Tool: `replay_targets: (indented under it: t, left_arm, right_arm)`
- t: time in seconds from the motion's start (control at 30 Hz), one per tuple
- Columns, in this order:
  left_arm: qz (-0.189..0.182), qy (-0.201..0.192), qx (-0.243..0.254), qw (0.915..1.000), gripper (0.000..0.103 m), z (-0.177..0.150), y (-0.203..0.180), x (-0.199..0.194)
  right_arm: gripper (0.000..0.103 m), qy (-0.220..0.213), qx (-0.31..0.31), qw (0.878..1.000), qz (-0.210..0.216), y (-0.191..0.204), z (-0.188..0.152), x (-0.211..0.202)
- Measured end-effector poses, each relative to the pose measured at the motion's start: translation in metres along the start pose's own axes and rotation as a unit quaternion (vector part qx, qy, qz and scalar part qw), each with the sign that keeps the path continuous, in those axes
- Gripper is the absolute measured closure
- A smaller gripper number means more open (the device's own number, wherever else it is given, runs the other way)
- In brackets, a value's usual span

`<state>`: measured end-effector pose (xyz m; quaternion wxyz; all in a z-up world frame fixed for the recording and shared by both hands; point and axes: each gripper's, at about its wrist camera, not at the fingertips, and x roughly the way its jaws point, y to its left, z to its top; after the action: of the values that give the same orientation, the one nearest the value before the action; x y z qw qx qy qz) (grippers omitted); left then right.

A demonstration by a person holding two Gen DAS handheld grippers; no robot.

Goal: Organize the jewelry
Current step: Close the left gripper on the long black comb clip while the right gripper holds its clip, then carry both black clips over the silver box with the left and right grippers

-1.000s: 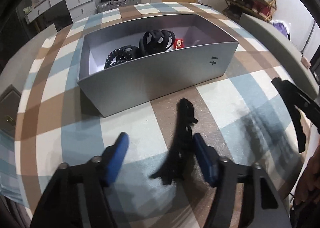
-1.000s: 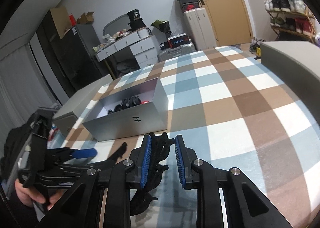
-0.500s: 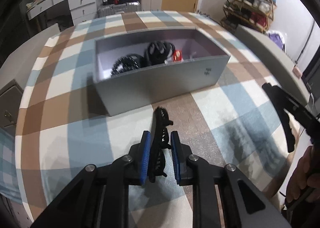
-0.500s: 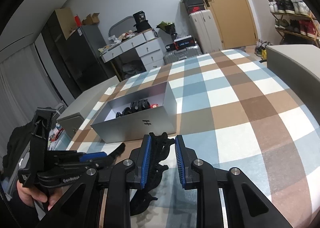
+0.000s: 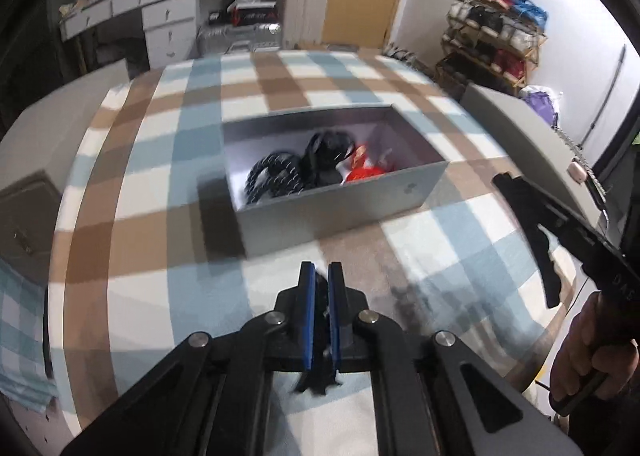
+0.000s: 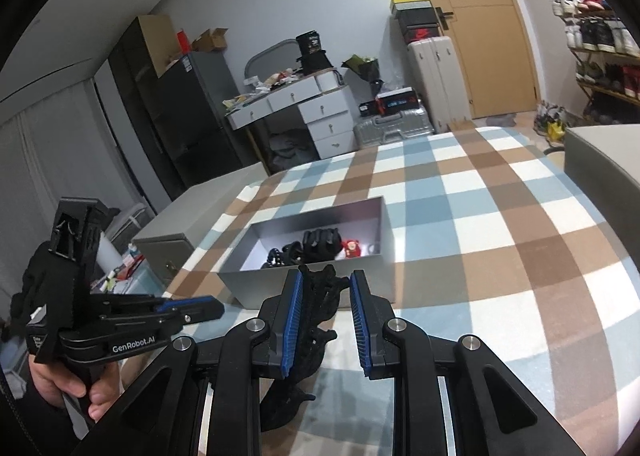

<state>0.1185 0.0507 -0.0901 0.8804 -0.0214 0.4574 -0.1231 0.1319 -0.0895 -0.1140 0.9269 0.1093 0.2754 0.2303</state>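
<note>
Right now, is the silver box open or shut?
Open. The silver box has no lid on, and black hair ties show inside.

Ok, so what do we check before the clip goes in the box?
1. Left gripper shut on the black clip: ok.
2. Grey box open, no lid on it: ok.
3. Room inside: bare floor shows beside the hair ties: ok.
4. Left gripper above the box: not ok, it is in front of the near wall, over the checked cloth.
5. Right gripper with the second clip off to the side, out of the way: ok.
6. Clip gripped firmly enough not to slip: cannot tell, it is blurred.
</note>
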Motion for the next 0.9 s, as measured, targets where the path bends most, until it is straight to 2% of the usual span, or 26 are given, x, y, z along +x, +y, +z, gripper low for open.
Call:
replay_targets:
  t: [0.03, 0.1, 0.13, 0.17, 0.2, 0.33, 0.4, 0.5, 0.53, 0.57, 0.6, 0.63, 0.73, 0.8, 0.9]
  left_arm:
    - [-0.002, 0.002, -0.006, 1.0000, 0.098, -0.002, 0.003, -0.001]
    - [-0.015, 0.024, -0.019, 0.9994, 0.084, -0.005, 0.008, 0.006]
    - [-0.022, 0.033, -0.025, 0.9989, 0.070, -0.008, 0.009, 0.009]
    - [-0.035, 0.037, -0.033, 0.9981, 0.064, -0.010, 0.011, 0.012]
    - [-0.045, 0.039, -0.038, 0.9975, 0.063, -0.013, 0.011, 0.014]
    - [-0.051, 0.069, -0.026, 0.9959, 0.062, -0.019, 0.002, 0.030]
    - [-0.045, 0.067, -0.016, 0.9966, 0.062, -0.019, -0.002, 0.032]
    - [0.000, 0.051, 0.011, 0.9986, 0.062, -0.016, -0.009, 0.032]
    - [0.014, 0.057, 0.020, 0.9981, 0.067, -0.014, -0.011, 0.036]
    - [0.023, 0.052, 0.030, 0.9980, 0.077, -0.013, -0.013, 0.037]
    - [0.032, 0.053, 0.038, 0.9973, 0.080, -0.012, -0.014, 0.039]
    - [0.040, 0.052, 0.049, 0.9966, 0.088, -0.011, -0.016, 0.040]
    - [0.032, 0.054, 0.057, 0.9964, 0.089, -0.012, -0.015, 0.040]
    - [0.013, 0.057, 0.049, 0.9971, 0.090, -0.013, -0.013, 0.037]
    - [0.005, 0.045, 0.047, 0.9979, 0.090, -0.015, -0.013, 0.027]
  right_arm:
    - [0.080, 0.002, 0.000, 1.000, 0.001, 0.000, -0.001, 0.002]
    - [0.080, 0.008, 0.002, 1.000, 0.002, 0.000, -0.003, 0.006]
    - [0.080, 0.011, 0.004, 1.000, 0.003, 0.000, -0.004, 0.008]
    - [0.080, 0.014, 0.006, 1.000, 0.004, -0.001, -0.005, 0.010]
    - [0.080, 0.015, 0.006, 1.000, 0.005, -0.001, -0.006, 0.010]
    - [0.080, 0.017, 0.005, 1.000, 0.004, 0.000, -0.006, 0.011]
    - [0.080, 0.017, 0.005, 1.000, 0.003, 0.000, -0.006, 0.011]
    - [0.080, 0.016, 0.005, 1.000, 0.003, 0.000, -0.006, 0.011]
    - [0.080, 0.016, 0.005, 1.000, 0.002, 0.000, -0.006, 0.011]
    - [0.080, 0.017, 0.005, 1.000, 0.004, 0.000, -0.006, 0.011]
    - [0.080, 0.017, 0.005, 1.000, 0.005, 0.000, -0.006, 0.012]
    - [0.080, 0.018, 0.005, 1.000, 0.005, 0.000, -0.006, 0.012]
    - [0.080, 0.019, 0.004, 1.000, 0.005, 0.000, -0.007, 0.013]
    - [0.080, 0.020, 0.006, 1.000, 0.004, -0.002, -0.007, 0.013]
    - [0.080, 0.016, 0.008, 1.000, 0.005, -0.004, -0.005, 0.011]
